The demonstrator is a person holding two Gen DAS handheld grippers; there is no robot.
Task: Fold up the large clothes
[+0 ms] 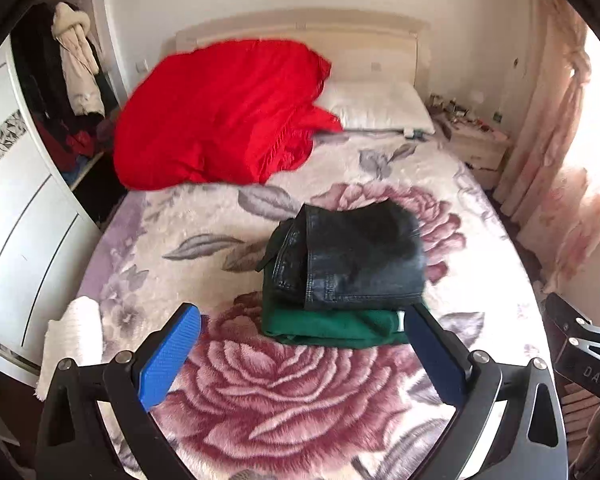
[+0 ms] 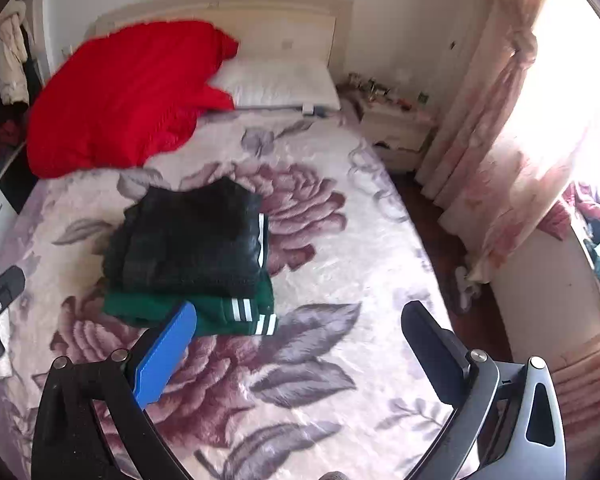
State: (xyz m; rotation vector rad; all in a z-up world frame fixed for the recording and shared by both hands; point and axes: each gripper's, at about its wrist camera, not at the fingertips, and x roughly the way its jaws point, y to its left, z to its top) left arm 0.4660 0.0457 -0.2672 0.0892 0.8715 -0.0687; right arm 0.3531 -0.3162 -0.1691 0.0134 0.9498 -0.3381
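A folded dark denim garment (image 1: pixel 352 256) lies on top of a folded green garment (image 1: pixel 332 326) in the middle of the bed; both also show in the right wrist view, the dark one (image 2: pixel 188 236) over the green one with white stripes (image 2: pixel 204 308). A crumpled red garment (image 1: pixel 220 116) (image 2: pixel 124 96) lies at the head of the bed on the left. My left gripper (image 1: pixel 304 320) is open and empty, just in front of the stack. My right gripper (image 2: pixel 300 316) is open and empty, to the right of the stack.
The bed has a floral blanket (image 1: pixel 284 392) and a white pillow (image 1: pixel 376 106) by the headboard. A nightstand (image 2: pixel 396 128) and pink curtains (image 2: pixel 500 132) are on the right. A wardrobe with hanging clothes (image 1: pixel 76 64) is on the left. A white cloth (image 1: pixel 76 336) lies at the bed's left edge.
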